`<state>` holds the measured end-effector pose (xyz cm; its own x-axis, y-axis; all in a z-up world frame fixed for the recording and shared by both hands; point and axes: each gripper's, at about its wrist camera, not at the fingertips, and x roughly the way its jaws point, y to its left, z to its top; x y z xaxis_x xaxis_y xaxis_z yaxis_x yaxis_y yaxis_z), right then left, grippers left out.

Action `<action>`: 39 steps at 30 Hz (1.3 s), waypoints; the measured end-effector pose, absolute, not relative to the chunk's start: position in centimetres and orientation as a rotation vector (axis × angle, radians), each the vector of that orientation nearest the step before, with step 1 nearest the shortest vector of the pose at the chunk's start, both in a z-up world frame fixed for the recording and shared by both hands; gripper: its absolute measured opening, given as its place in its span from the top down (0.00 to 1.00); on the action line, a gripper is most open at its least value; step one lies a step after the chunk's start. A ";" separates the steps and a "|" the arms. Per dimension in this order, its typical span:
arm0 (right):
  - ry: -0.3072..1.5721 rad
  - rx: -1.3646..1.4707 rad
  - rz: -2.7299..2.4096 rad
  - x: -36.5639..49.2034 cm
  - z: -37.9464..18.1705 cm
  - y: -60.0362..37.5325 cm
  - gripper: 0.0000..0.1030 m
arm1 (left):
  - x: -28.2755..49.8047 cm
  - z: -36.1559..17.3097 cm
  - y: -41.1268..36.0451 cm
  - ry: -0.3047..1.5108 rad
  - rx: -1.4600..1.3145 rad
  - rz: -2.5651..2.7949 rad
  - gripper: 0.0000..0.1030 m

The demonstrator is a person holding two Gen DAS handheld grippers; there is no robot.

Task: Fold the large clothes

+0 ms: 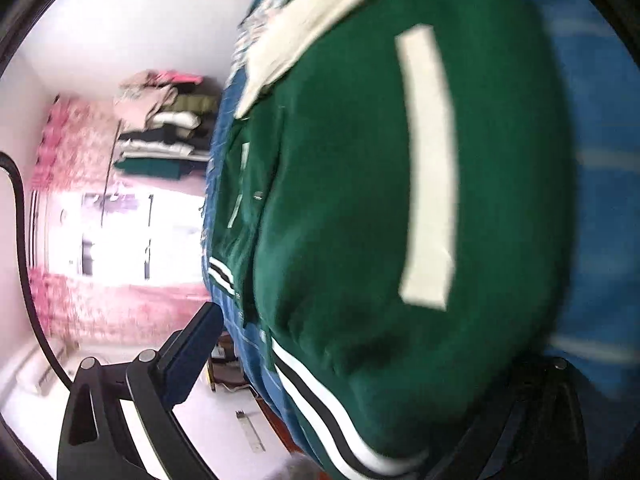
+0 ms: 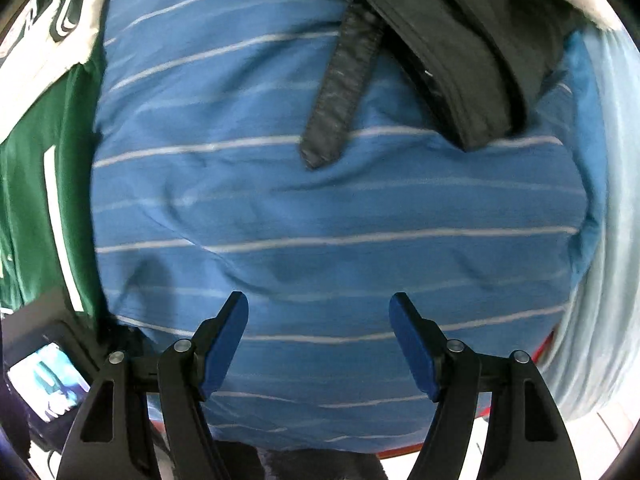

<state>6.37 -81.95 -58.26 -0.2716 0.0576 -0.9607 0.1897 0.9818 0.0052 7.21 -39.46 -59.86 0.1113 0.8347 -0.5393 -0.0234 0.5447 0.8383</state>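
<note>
A green jacket (image 1: 352,200) with cream sleeve, cream stripe and black-and-white cuffs lies on a blue striped bedsheet (image 2: 320,200). In the left wrist view the jacket fills the middle and covers the right finger of my left gripper (image 1: 360,360). The left finger (image 1: 192,348) shows clear of the cloth, so the jaws stand wide apart. The jacket's edge shows at the far left of the right wrist view (image 2: 36,152). My right gripper (image 2: 318,312) is open and empty just above the bare sheet.
A black garment with a strap (image 2: 440,40) lies on the sheet ahead of my right gripper. A stack of folded clothes (image 1: 164,128) and pink curtains (image 1: 80,160) stand beyond the bed. A light blue cloth (image 2: 600,240) hangs at the right edge.
</note>
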 end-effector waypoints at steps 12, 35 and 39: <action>1.555 0.660 0.381 23.4 -57.8 -81.8 0.15 | 10.4 -49.8 -32.4 1.290 0.351 0.561 0.89; 1.410 0.690 0.391 36.6 -43.1 -61.1 0.82 | 12.4 -41.4 -12.6 1.331 -0.117 0.267 0.89; 1.467 0.482 0.396 39.3 -40.2 -49.6 0.82 | 13.2 -42.8 -4.5 1.379 -0.222 0.305 0.84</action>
<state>39.28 -49.60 -40.17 0.0698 0.5331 -0.8432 0.0365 0.8433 0.5362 13.18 -4.53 -42.85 0.1609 0.0830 -0.9835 -0.3400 0.9401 0.0237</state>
